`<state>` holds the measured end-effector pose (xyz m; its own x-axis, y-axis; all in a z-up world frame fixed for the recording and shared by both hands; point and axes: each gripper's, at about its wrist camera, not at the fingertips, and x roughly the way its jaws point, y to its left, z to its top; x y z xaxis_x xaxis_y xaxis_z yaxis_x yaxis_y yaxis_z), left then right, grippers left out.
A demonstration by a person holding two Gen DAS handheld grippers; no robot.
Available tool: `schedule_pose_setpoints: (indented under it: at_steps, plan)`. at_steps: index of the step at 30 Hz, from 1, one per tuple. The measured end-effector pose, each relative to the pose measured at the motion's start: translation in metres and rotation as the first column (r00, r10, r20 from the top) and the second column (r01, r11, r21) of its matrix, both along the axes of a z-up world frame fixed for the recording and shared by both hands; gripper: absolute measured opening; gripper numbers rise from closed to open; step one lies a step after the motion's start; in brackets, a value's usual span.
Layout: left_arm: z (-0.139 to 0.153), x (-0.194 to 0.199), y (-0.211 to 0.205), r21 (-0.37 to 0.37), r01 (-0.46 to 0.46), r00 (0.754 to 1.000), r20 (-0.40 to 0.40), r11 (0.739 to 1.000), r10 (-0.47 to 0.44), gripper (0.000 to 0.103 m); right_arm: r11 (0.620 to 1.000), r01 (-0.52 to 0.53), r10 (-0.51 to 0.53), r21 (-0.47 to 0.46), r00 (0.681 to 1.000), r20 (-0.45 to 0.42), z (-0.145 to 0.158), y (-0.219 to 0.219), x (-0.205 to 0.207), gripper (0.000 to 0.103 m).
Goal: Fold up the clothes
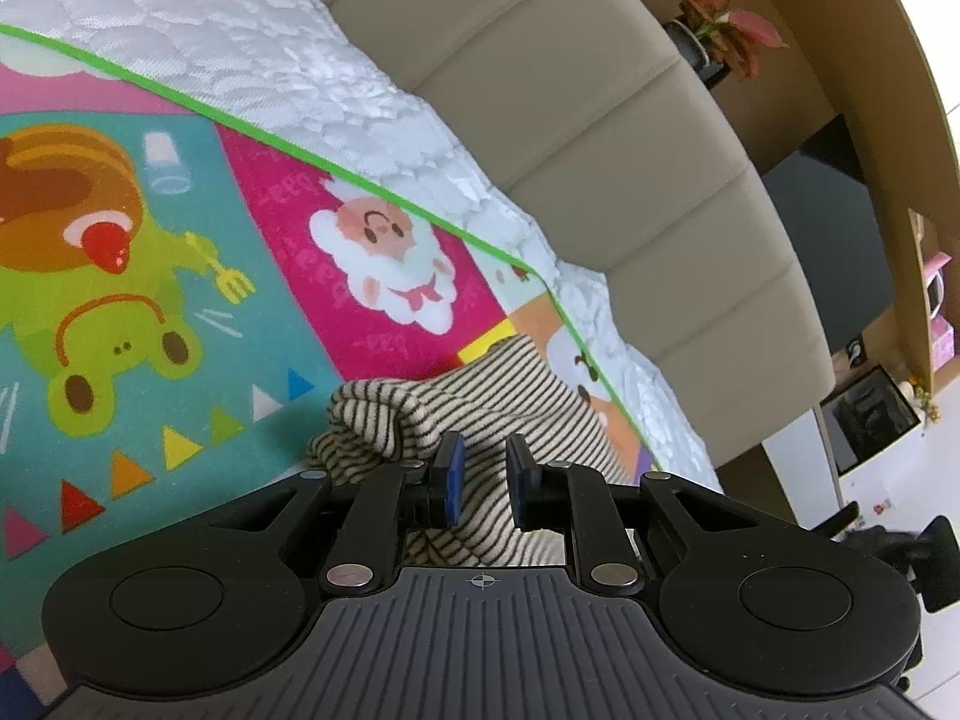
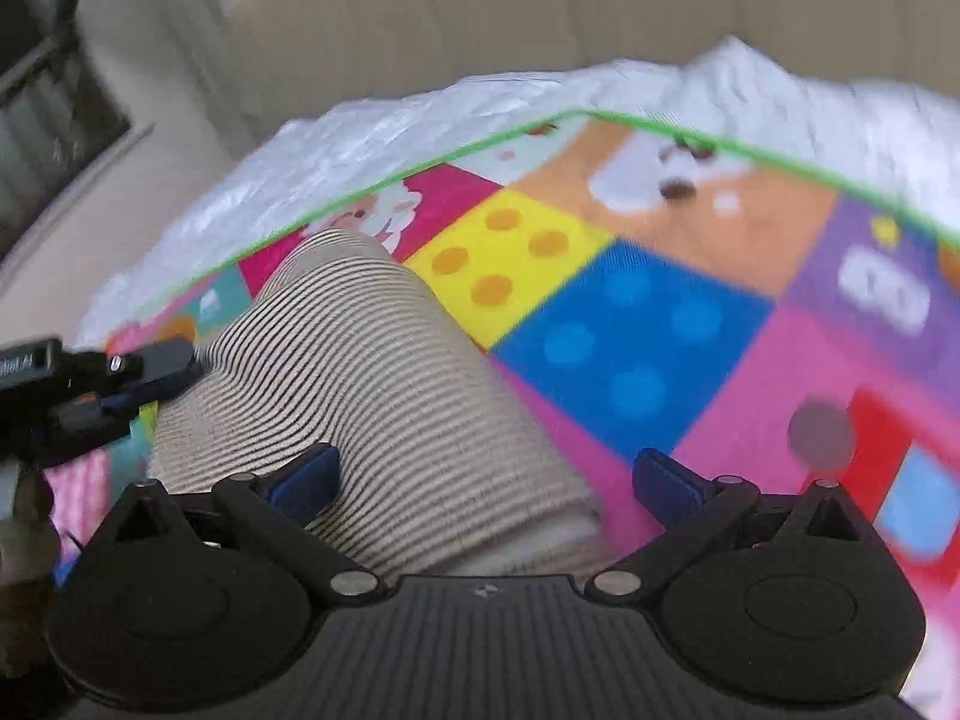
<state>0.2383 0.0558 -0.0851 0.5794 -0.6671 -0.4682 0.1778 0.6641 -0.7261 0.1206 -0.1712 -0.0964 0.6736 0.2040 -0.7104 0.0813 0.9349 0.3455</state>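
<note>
1. The left gripper (image 1: 480, 483) has its jaws a narrow gap apart, with striped cloth showing between the blue pads (image 1: 451, 471). Whether the pads pinch the cloth cannot be told from the left wrist view. In the right wrist view the left gripper's tip meets a raised ridge of the fabric at its left edge.
2. The right gripper (image 2: 486, 480) has its jaws spread wide and holds nothing. One pad sits over the cloth; the other stands over the mat.
3. The striped garment (image 2: 372, 378), beige with dark stripes, lies on the cartoon play mat (image 2: 630, 336) near the mat's green-trimmed corner. It lies in a long humped band, bunched at the left gripper's end.
4. Risk: if the left jaws hold only a thin ridge, a pull may slip the cloth free and the layer drops crooked.
5. Risk: the knit looks soft and stretchy; a one-sided pull may skew the edges.
6. Risk: the mat rests on a white quilted cover (image 1: 288, 60); dragging may shift the mat.
7. Motion blur in the right wrist view limits edge detail.
</note>
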Motion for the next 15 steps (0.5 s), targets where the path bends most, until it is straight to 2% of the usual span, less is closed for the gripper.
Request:
schedule_pose_setpoints:
  at_steps: [2,3,4,5,9,11,13,15]
  plan:
    - [0.005,-0.005,0.000,0.007,-0.007,1.000,0.008,1.000,0.007,0.025,1.000,-0.003,0.003,-0.002,1.000,-0.004,0.001,0.006,-0.004,0.100]
    - [0.008,-0.009,0.000,0.011,-0.011,1.000,0.012,1.000,0.010,0.035,1.000,-0.004,0.004,-0.003,1.000,-0.006,0.002,0.009,-0.006,0.096]
    - [0.012,-0.013,-0.001,0.014,-0.013,1.000,0.016,1.000,0.013,0.040,1.000,-0.005,0.005,-0.004,1.000,-0.008,0.002,0.012,-0.008,0.095]
    - [0.016,-0.017,-0.003,0.021,-0.013,1.000,0.018,1.000,0.013,0.052,1.000,-0.007,0.007,-0.004,1.000,-0.010,0.003,0.015,-0.010,0.094]
    - [0.034,-0.036,-0.014,0.110,0.010,1.000,-0.009,0.994,-0.009,0.086,1.000,-0.030,0.030,0.010,0.999,-0.035,0.007,0.028,-0.021,0.094]
    - [0.036,-0.047,-0.018,0.160,0.020,0.999,-0.041,0.987,-0.014,0.086,0.999,-0.049,0.049,0.003,0.998,-0.048,0.009,0.040,-0.029,0.094]
    - [0.028,-0.057,-0.016,0.174,0.016,0.996,-0.087,0.985,-0.001,0.085,0.997,-0.075,0.074,-0.026,0.996,-0.047,0.012,0.052,-0.037,0.095]
    - [0.016,-0.061,-0.013,0.180,0.012,0.990,-0.140,0.984,0.013,0.080,0.994,-0.101,0.100,-0.046,0.995,-0.026,0.018,0.058,-0.043,0.096]
